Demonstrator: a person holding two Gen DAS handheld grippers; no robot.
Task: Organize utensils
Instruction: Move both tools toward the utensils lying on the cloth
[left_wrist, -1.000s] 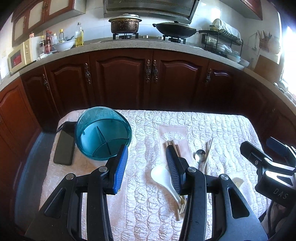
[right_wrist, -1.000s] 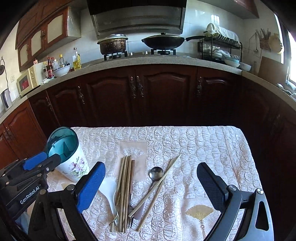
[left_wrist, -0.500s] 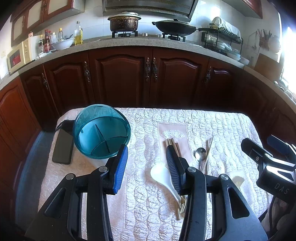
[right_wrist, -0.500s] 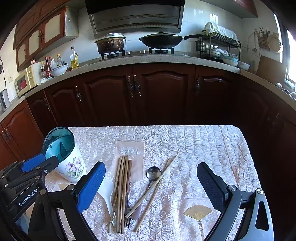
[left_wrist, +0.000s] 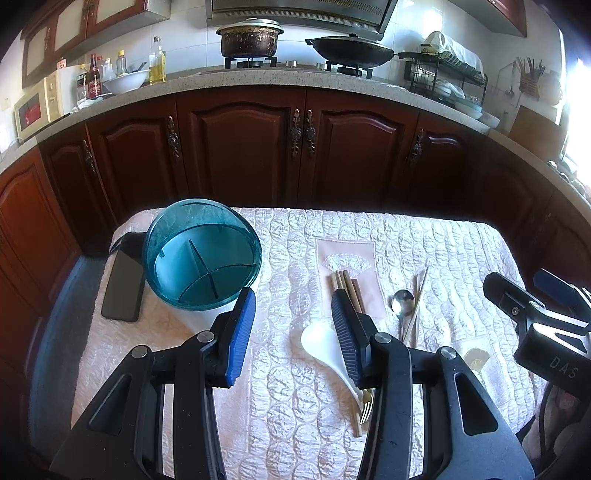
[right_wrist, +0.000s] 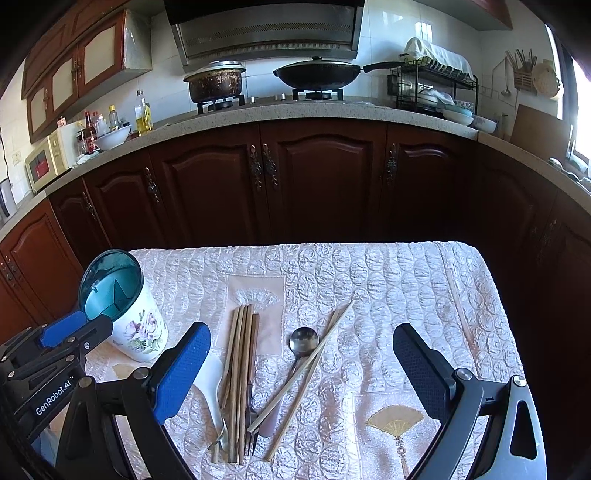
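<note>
A utensil holder with a teal divided insert (left_wrist: 202, 254) and a white flowered wall (right_wrist: 142, 328) stands at the table's left. Utensils lie loose in the middle: a bundle of brown chopsticks (right_wrist: 242, 365), a white ceramic spoon (left_wrist: 327, 345), a metal spoon (right_wrist: 303, 343), a fork (left_wrist: 365, 404) and a crossed pair of light chopsticks (right_wrist: 314, 363). My left gripper (left_wrist: 293, 332) is open and empty above the cloth, between holder and white spoon. My right gripper (right_wrist: 301, 373) is wide open and empty, hovering over the utensils.
A black phone (left_wrist: 123, 284) lies left of the holder. The table wears a quilted white cloth (right_wrist: 388, 291). Dark wood cabinets (right_wrist: 317, 184) and a counter with pot and wok stand behind. The other gripper shows at each view's edge.
Both views have pulled back and risen slightly; the utensils and holder sit a little lower and farther. Nothing on the table has moved and both grippers stay open.
</note>
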